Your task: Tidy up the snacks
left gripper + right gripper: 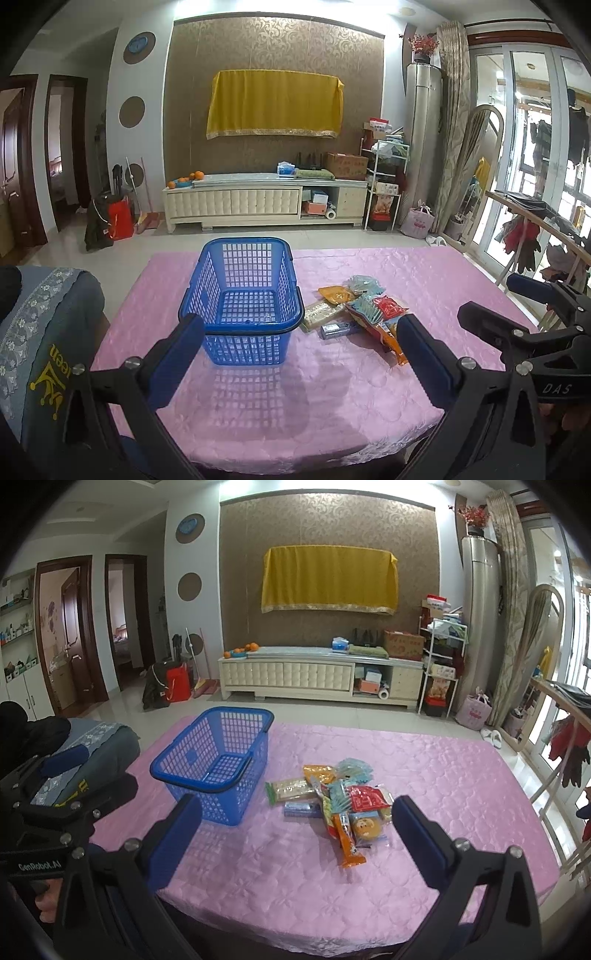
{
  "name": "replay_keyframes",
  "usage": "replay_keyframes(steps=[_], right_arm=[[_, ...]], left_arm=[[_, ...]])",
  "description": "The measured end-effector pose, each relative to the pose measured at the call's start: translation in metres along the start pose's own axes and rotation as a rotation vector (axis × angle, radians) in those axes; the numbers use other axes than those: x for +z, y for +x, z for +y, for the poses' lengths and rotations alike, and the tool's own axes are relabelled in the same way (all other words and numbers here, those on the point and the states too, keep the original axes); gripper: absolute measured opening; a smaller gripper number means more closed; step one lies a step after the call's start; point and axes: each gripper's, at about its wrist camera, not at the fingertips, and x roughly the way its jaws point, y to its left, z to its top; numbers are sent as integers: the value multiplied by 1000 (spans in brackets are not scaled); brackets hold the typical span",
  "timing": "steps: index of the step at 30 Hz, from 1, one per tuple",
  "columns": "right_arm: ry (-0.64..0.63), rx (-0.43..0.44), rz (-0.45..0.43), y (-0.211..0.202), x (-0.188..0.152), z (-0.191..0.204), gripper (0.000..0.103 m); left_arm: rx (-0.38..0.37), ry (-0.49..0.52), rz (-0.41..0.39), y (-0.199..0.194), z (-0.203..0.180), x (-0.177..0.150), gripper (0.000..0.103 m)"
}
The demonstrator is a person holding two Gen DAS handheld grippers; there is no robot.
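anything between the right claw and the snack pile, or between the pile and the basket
Nothing visible. The right claw is open above bare pink cloth, with the snacks just ahead. The basket stands left of the pile, apart from it, open top, nothing inside, only cloth between them.

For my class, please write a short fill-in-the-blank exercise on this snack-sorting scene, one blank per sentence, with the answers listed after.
1. The plastic basket is ____ in colour.
2. Inside, the basket holds ____ snacks.
3. The pile of snack packets lies on the ____ tablecloth.
4. Both the left gripper and the right gripper are ____.

Answers: blue; no; pink; open
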Motion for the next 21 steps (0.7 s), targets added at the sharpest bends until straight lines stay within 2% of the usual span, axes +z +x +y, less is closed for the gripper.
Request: replay_keyframes(steps=[21], right_arm=[[9, 5, 16, 2, -2, 1, 103]], left_arm=[[-17, 5, 3, 0, 0, -1, 103]])
